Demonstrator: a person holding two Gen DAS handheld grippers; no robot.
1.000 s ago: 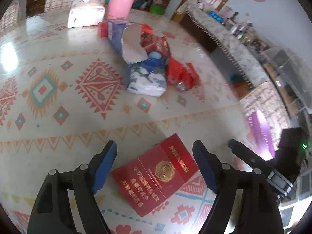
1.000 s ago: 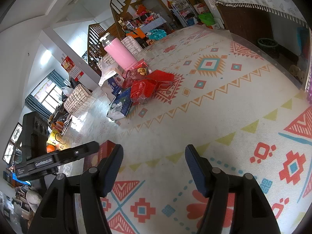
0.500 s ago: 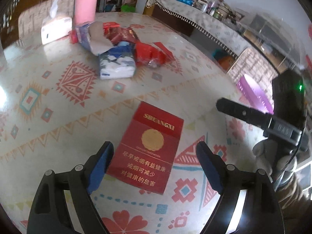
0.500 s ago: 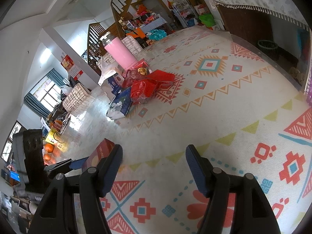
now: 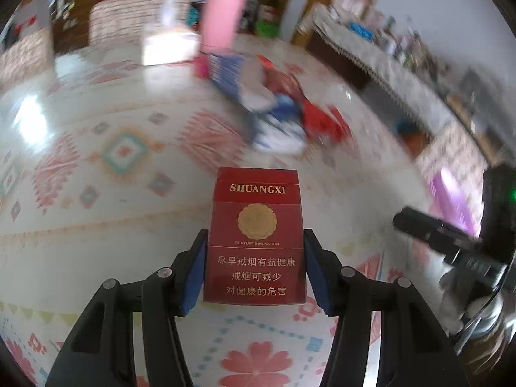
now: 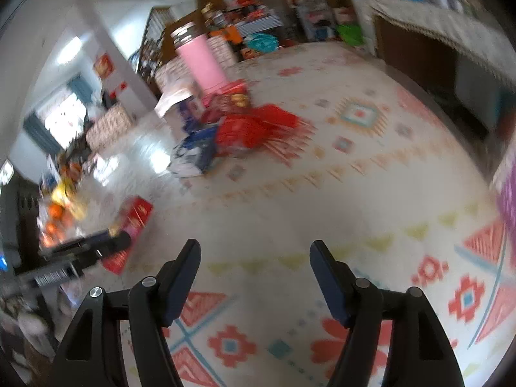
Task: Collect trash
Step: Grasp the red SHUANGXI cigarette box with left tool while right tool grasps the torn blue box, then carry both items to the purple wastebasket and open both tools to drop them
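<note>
The left gripper [image 5: 254, 262] was clamped on a red cigarette pack [image 5: 255, 235], its blue pads pressed against the two long sides of the pack's lower half. The pack's long axis ran straight away from the camera, in line with the fingers, and its lid end with the word SHUANGXI pointed toward the far side of the table [image 5: 96, 193]. The printed face was turned up to the camera, with the gold seal in the middle and the lines of Chinese text at the near end. The pack was over the near part of the patterned tablecloth; whether it was touching the cloth or lifted off it could not be told from either view.

Toward the far edge of the table stood a white tissue box [image 5: 169, 48], blurred, and just right of it a tall pink bottle [image 5: 224, 16]. In front of the bottle lay a heap of wrappers [image 5: 280, 113], blue and white on the left side, red on the right. Near the table's right edge a purple bin [image 5: 451, 200] showed beyond the cloth.

The right gripper [image 6: 254, 274] was spread wide with nothing between its fingers, hovering above the near part of the tablecloth. In its view the red pack showed far to the left, held by the other tool, and the wrapper heap lay further back beside the pink bottle.
</note>
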